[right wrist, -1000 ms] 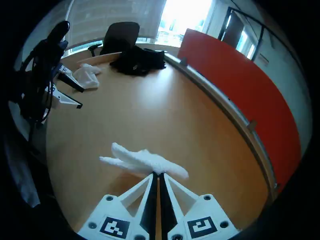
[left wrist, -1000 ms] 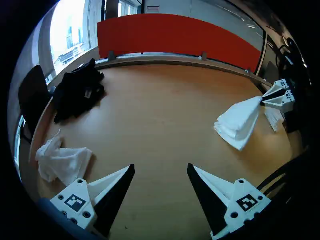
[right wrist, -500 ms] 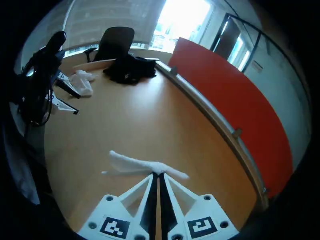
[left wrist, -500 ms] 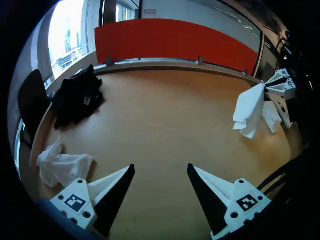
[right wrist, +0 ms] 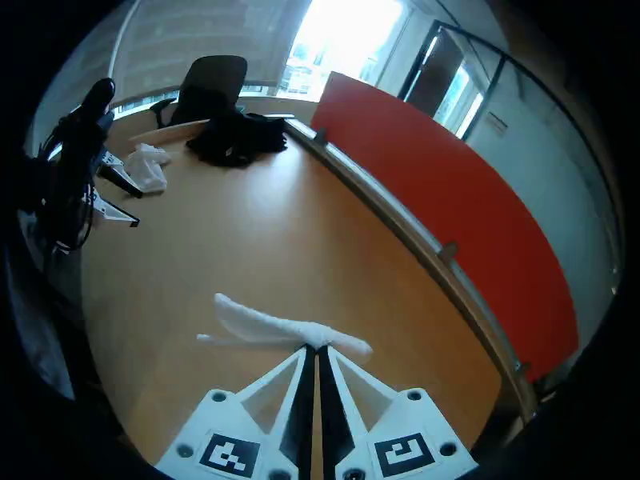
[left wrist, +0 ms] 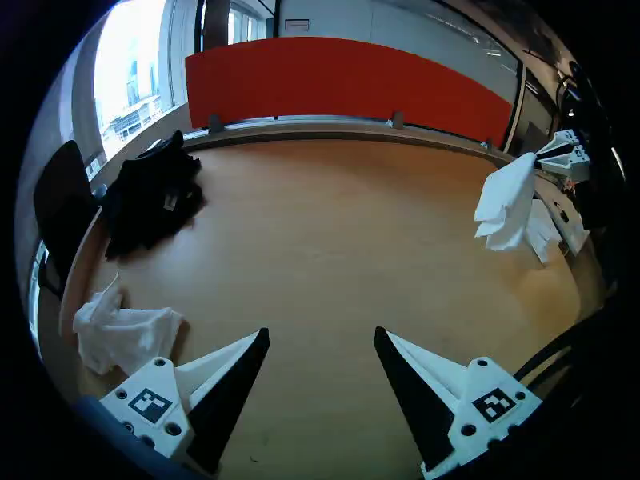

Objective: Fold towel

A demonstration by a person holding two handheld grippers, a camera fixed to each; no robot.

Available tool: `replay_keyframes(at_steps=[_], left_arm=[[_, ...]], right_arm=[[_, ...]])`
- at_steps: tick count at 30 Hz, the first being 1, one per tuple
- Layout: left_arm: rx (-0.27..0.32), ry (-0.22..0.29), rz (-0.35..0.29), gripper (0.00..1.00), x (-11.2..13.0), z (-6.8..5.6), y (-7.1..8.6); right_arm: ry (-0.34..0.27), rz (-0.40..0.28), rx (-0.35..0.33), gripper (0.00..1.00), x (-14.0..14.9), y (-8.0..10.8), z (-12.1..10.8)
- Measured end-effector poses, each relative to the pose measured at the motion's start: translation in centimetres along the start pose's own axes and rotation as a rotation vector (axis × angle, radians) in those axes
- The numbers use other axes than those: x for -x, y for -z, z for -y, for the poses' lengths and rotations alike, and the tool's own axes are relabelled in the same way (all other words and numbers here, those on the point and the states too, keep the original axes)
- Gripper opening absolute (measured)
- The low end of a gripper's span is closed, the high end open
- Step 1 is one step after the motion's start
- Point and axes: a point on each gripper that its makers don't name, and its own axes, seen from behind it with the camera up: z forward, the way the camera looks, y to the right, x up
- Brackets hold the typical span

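Towel (right wrist: pixel 280 330): white terry, partly bunched or folded, hanging in a soft drape from the right gripper (right wrist: pixel 318 352). In the left gripper view it sits far right, over the right edge of the worktop (left wrist: pixel 336 240), and appears to be clear of the surface. Bottom edge vs. worktop: cannot tell for certain.

Handling (judgement): light, limp, no stiffness. It will sag and swing from any single pinch point, and layers may slip apart if pinched shallow. Not fragile. Terry nap should give good friction on the fingers. Best hold looks like a corner or hem edge, w/ a second corner taken by the other gripper so the cloth can be spread flat before creasing.

Right gripper: fingers together, clamped on a gathered edge of the towel, cloth fanning out just past the tips.

Left gripper (left wrist: pixel 320 330): fingers wide apart, holding nothing, touching nothing, above bare worktop at the near side, well apart from the towel.

Also noted: crumpled white cloth (left wrist: pixel 124 336) near left, just beside the left gripper; black garment (left wrist: pixel 152 196) far left; another white cloth piece (left wrist: pixel 544 228) just behind the hanging towel; red partition (left wrist: pixel 344 76) along the far edge.
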Motion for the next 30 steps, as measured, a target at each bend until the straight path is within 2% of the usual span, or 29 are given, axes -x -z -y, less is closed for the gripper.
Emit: replay_keyframes(at_steps=[8, 20, 30], left_arm=[[-0.009, -0.009, 0.006, 0.98, 0.1, 0.0, 0.1], [-0.024, -0.011, 0.014, 0.98, 0.1, -0.4, 0.2], [-0.028, -0.002, 0.025, 0.98, 0.4, -0.9, 0.1]], right_arm=[[-0.037, 0.008, 0.034, 0.04, 1.8, 1.4, -3.3], [-0.033, 0.066, 0.097, 0.04, 5.4, 3.8, -8.9], [-0.061, 0.106, 0.145, 0.04, 8.4, 5.7, -13.1]])
